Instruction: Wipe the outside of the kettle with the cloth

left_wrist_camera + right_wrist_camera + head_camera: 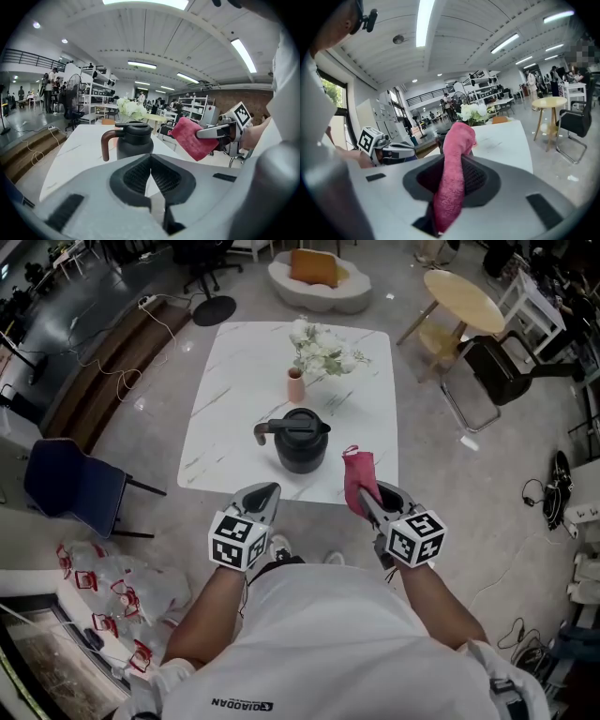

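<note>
Kettle count: one, a dark kettle (300, 442) with a brown handle. It stands upright near the front edge of the white marble table (234, 381), handle toward your left. Cloth count: one, a pink cloth (360, 480), clamped between the jaws of your right gripper (365, 499) and sticking up past the tips. It is in the air just right of the kettle, apart from it. Your left gripper (270, 491) has its jaws pressed together with nothing between them, held off the table's front edge, short of the kettle. Grippers: two, one marker cube each. Behind the kettle: one pink vase (296, 387) of white flowers. Off the table: one blue chair (70, 479) at left, one round wooden table (462, 298) at far right.
</note>
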The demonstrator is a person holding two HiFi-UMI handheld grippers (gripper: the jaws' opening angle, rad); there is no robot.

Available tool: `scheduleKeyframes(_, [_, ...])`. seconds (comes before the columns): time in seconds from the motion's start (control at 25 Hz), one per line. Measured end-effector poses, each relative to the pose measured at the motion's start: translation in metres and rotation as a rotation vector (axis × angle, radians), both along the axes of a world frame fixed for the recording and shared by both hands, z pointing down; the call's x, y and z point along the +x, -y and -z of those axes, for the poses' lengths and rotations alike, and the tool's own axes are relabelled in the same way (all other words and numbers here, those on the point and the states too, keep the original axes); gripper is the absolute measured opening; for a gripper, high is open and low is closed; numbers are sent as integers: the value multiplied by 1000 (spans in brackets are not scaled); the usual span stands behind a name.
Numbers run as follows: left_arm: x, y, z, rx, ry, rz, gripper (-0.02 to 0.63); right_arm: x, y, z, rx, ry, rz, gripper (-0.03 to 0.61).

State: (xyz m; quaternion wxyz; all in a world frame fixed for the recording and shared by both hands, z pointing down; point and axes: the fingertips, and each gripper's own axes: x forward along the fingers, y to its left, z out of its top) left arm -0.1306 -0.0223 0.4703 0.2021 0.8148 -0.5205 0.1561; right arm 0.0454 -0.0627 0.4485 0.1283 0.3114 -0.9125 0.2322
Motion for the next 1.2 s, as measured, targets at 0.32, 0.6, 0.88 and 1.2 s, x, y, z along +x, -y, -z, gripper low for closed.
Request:
scheduleKeyframes(0.32, [16, -11, 0, -20, -34, 22, 2, 9, -15, -13, -19, 10, 39, 93])
scheduleKeyframes(0.6, [20, -10, 7, -4, -40, 35, 2, 11, -13, -9, 4, 9, 53, 92])
scheduleKeyframes(0.88, [22, -8, 9, 6, -34, 36, 2, 9, -14, -10, 9, 9, 68, 91])
scheduleKeyframes(1.2, [18, -9, 10, 8, -24, 36, 2, 5, -13, -10, 7, 11, 70, 91])
